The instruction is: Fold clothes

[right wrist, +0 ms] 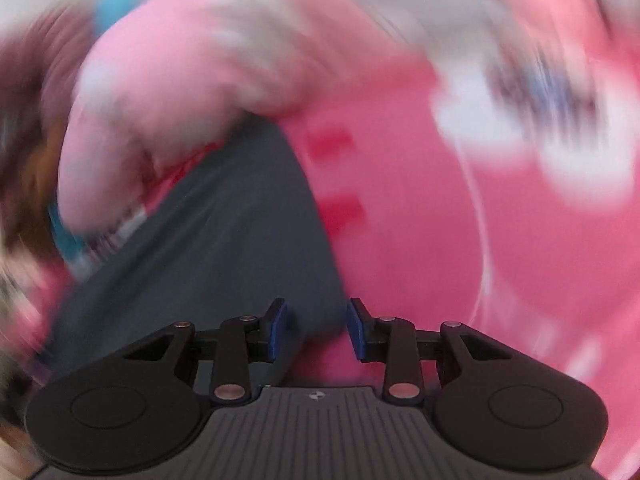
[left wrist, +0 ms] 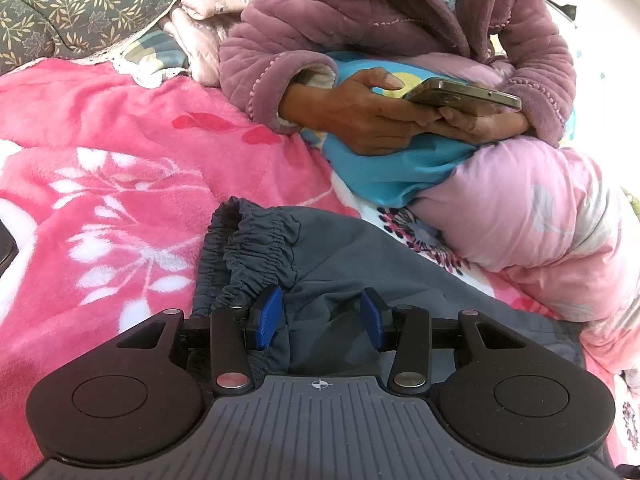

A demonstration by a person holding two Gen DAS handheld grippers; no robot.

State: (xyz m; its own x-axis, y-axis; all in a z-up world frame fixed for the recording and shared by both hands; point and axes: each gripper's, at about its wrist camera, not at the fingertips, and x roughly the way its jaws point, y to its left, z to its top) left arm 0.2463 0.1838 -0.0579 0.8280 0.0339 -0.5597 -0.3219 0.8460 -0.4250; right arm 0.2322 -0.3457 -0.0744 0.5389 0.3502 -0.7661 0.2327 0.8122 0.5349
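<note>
Clearly the grey trousers (left wrist: pixel 320 264) are soft and limp; best gripped at the waistband (left wrist: pixel 248 248), about eleven o'clock. Left tool (left wrist: pixel 320 320) and right tool (right wrist: pixel 316 326) both gape, gripping nothing.

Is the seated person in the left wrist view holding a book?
No. The hands hold a phone over the lap, not a book.

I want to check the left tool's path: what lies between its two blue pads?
In the left wrist view, only the grey trousers lie between the left tool's pads; their gathered waistband sits just ahead, toward the left pad.
</note>
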